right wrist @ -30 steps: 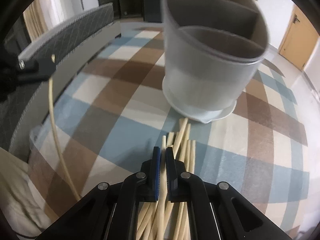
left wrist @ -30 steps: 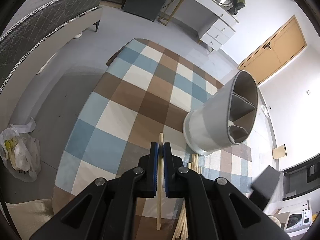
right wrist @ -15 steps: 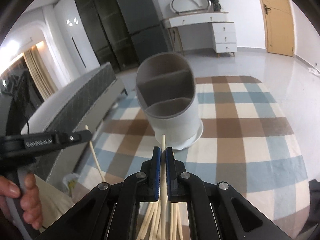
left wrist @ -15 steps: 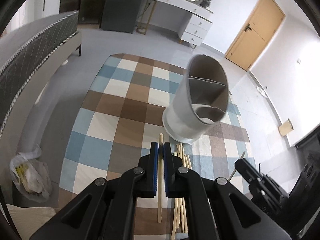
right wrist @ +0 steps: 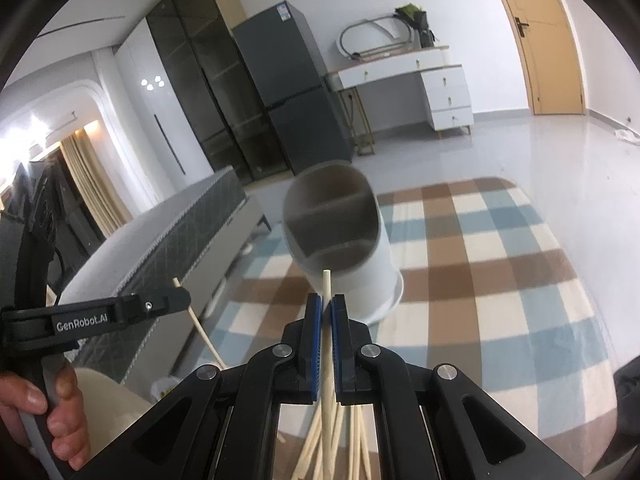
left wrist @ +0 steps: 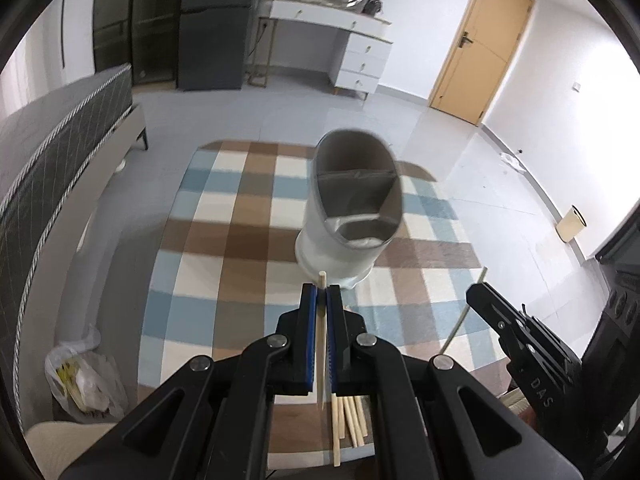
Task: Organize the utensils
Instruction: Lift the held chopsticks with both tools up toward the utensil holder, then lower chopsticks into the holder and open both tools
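A grey utensil holder (left wrist: 352,216) with inner dividers stands upright on a checked cloth; it also shows in the right wrist view (right wrist: 340,240). My left gripper (left wrist: 321,296) is shut on one pale chopstick (left wrist: 321,280), held above the cloth in front of the holder. My right gripper (right wrist: 327,304) is shut on another chopstick (right wrist: 327,284), its tip level with the holder's near rim. Several loose chopsticks (left wrist: 348,416) lie on the cloth below the grippers and show in the right wrist view (right wrist: 340,444). The right gripper appears at the left wrist view's right (left wrist: 478,294); the left gripper appears at the right wrist view's left (right wrist: 180,298).
The checked cloth (left wrist: 224,248) covers a low surface. A grey sofa (left wrist: 60,152) stands to the left, with a plastic bag (left wrist: 80,380) on the floor beside it. A white desk (left wrist: 328,36), dark cabinets (right wrist: 224,88) and a wooden door (left wrist: 484,48) are at the back.
Both grippers have risen and tilted up, each lifting its chopstick. The holder now looks smaller and farther. The right gripper's chopstick has left the pile.
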A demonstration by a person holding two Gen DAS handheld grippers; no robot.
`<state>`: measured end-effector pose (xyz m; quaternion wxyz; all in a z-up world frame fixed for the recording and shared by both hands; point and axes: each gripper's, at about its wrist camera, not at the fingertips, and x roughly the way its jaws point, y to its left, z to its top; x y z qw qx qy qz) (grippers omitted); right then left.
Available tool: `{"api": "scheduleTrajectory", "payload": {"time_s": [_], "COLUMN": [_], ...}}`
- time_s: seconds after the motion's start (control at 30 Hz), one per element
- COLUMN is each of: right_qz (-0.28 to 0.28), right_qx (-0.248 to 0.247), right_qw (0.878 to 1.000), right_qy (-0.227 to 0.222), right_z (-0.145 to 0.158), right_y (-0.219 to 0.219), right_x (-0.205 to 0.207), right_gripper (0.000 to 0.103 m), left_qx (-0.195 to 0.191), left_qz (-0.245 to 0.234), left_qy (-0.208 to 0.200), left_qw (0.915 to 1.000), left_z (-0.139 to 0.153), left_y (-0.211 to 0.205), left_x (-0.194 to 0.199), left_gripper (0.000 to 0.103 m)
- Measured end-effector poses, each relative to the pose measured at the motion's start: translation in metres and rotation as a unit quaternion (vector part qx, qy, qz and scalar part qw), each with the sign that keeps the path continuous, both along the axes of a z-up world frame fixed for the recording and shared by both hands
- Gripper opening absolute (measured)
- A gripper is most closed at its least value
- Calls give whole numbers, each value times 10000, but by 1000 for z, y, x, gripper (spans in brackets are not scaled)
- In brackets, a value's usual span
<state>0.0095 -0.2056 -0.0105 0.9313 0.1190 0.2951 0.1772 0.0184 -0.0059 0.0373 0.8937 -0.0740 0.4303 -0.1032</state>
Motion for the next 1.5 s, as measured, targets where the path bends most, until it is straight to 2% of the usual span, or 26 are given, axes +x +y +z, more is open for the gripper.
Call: {"api": "scheduleTrajectory", "payload": {"time_s": [0.3,0.5,0.63,0.77,0.9,1.07,1.2,1.3,1.47,1.5], "right_qz": [-28,62,124,152,219,283,419,638,1008,1076], "right_qx": [59,111,73,-54,-61,-132,-204,-311,-542,-545], "right_qw": [9974,9893,9823,9787,9792,9794,9770,9755,9740,9745], "right_qy": [-722,-1456,-1867,-2045,-2015,-1996,-2081,-2084,-1955,-1893], "right_z": [64,117,135,131,110,86,76,68,54,52], "right_y": [-10,-5,6,20,27,30,29,32,40,40], "right_x": [36,80,112,140,166,183,185,184,178,177], "right_gripper": [4,4,4,4,4,4,4,4,5,7], "left_qx": [-144,-397,-388,-306,-271,-284,-438,-398,-398,-388], "left_qz": [-274,-268,-263,-209,-185,-118,-191,-259,-399,-384], "left_qy": [-435,-859,-1158,-1374,-1341,-1334,-1207,-1096,-793,-719], "left_qw": [9986,9952,9922,9898,9904,9906,9915,9928,9953,9959], "left_z": [56,106,122,122,102,79,67,55,48,48], "left_y": [-7,-3,-3,-4,-2,0,-1,-5,-8,-8], "left_x": [24,67,96,123,146,156,161,162,164,164], "left_gripper": [1,1,1,1,1,1,1,1,1,1]}}
